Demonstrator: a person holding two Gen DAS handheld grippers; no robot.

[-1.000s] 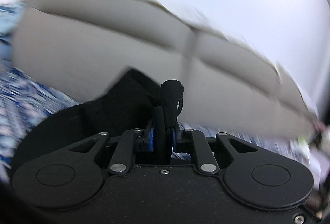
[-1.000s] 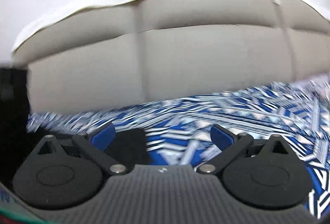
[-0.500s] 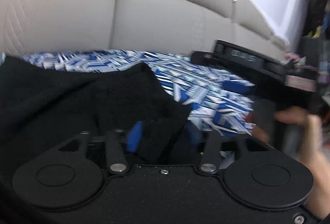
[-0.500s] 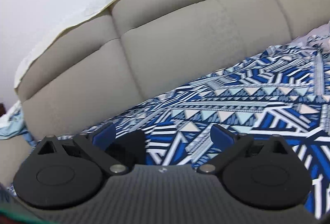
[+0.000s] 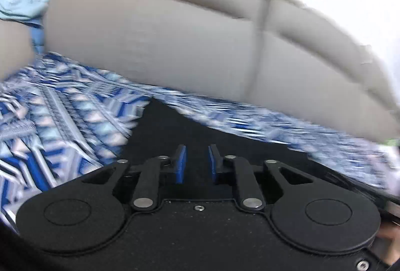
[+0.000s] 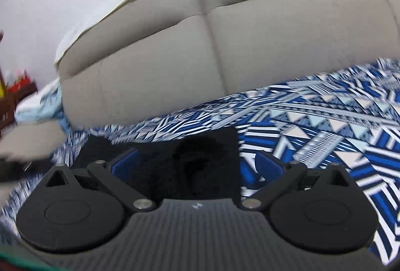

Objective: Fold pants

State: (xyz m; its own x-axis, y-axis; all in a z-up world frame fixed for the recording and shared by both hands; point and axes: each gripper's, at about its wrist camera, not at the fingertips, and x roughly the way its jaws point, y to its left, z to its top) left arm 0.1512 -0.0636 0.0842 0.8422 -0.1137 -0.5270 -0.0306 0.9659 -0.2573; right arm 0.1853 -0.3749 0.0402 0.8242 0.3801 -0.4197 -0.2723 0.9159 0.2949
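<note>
Both grippers hover low over black pants spread on a blue-and-white patterned bedsheet [image 6: 325, 126], probably lining up a fresh pinch for the next fold. Low centre in the left wrist view, the left gripper [image 5: 196, 163] has a narrow gap with nothing clamped; the pants [image 5: 172, 131] lie under and ahead of its fingers. Low centre in the right wrist view, the right gripper [image 6: 197, 163] gapes wide, the fabric bunched between its fingers, unpinched. A beige padded headboard [image 6: 250, 46] fills the upper frame.
</note>
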